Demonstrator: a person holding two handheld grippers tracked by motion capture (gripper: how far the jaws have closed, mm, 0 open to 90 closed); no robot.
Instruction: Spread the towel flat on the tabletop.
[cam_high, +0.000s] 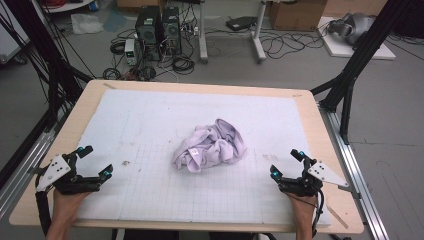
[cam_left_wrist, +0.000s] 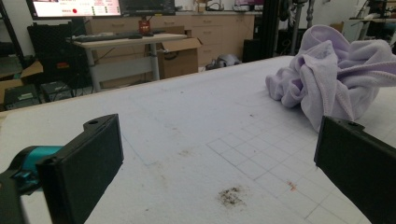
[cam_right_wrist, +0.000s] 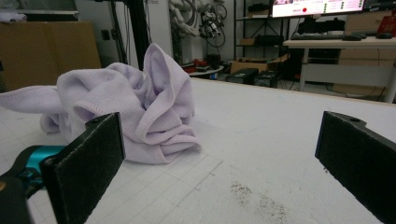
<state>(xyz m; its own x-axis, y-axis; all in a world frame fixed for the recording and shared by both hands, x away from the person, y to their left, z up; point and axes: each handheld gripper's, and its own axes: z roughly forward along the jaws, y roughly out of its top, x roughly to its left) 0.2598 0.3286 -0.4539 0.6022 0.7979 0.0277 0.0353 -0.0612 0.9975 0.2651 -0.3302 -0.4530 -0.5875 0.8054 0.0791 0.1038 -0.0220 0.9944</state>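
Left hand-held gripper (cam_high: 95, 163): lower left of the high view, resting on the counter (cam_high: 200, 90) — jaws spread wide, nothing between them.
White gridded mat (cam_high: 150, 120): covers most of the counter top.
Lilac towel (cam_high: 210, 145): crumpled in a heap at the centre of the frame, on the mat, well apart from both grippers.
Right hand-held gripper (cam_high: 286, 163): lower right of the high view — jaws spread wide, empty.
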